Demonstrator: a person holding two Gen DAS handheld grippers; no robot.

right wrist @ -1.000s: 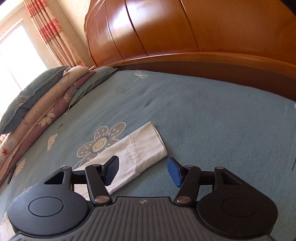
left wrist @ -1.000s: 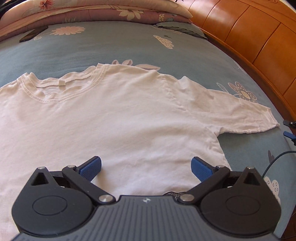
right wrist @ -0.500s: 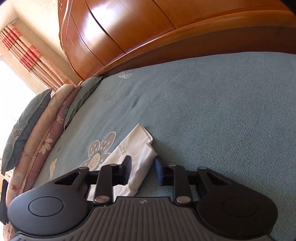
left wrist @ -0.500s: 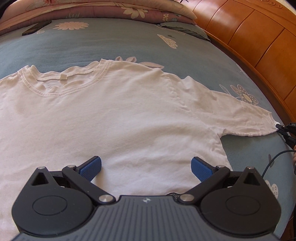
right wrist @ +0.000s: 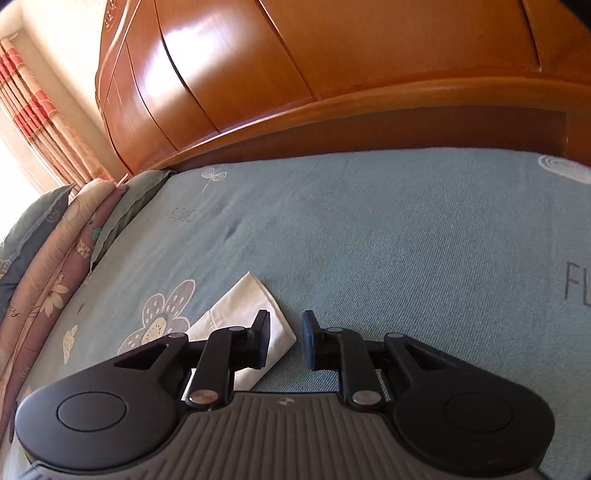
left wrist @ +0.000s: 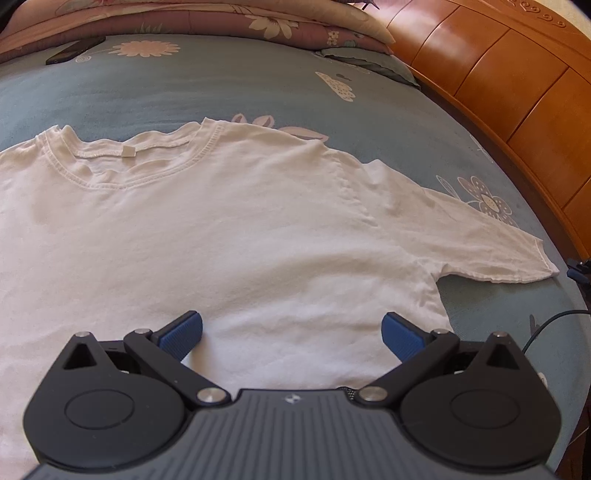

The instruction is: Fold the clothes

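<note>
1. Since half a second ago, the right gripper (right wrist: pixel 284 339) has parted its jaws again after nearly meeting over the sleeve end, and they are opening now. The sleeve end (right wrist: pixel 255 317) lies just left of the gap, partly under the left pad; neither pad presses on it. The left wrist view is almost unchanged over the same interval.
2. Room: a glossy orange-brown wooden headboard (right wrist: pixel 332 74) and its curved rail run along the far side of the bed. A red-and-cream striped curtain (right wrist: pixel 33 122) hangs at the upper left of the right wrist view, beside a bright window.
3. Surface: the bed (right wrist: pixel 406 240) is covered by a blue-grey sheet printed with flowers, clouds and lettering. The sheet lies flat, with only faint creases.
4. Bedding: folded floral quilts and pillows (left wrist: pixel 221 22) are stacked along the far edge of the bed.
5. Task item: the white T-shirt (left wrist: pixel 221 240) lies spread flat on the sheet, collar away from the left camera, label showing inside the neckline. Its right-hand sleeve extends outward toward the headboard side, the cuff resting on the sheet.
6. Left gripper (left wrist: pixel 291 332): it hovers over the lower body of the shirt with its jaws wide apart. Nothing is clamped; shirt fabric shows in the gap.
7. Small items: a dark flat object, possibly a phone (left wrist: pixel 74 53), lies on the sheet near the quilts. A thin black cable (left wrist: pixel 554 321) crosses the sheet at the right edge of the left wrist view.
</note>
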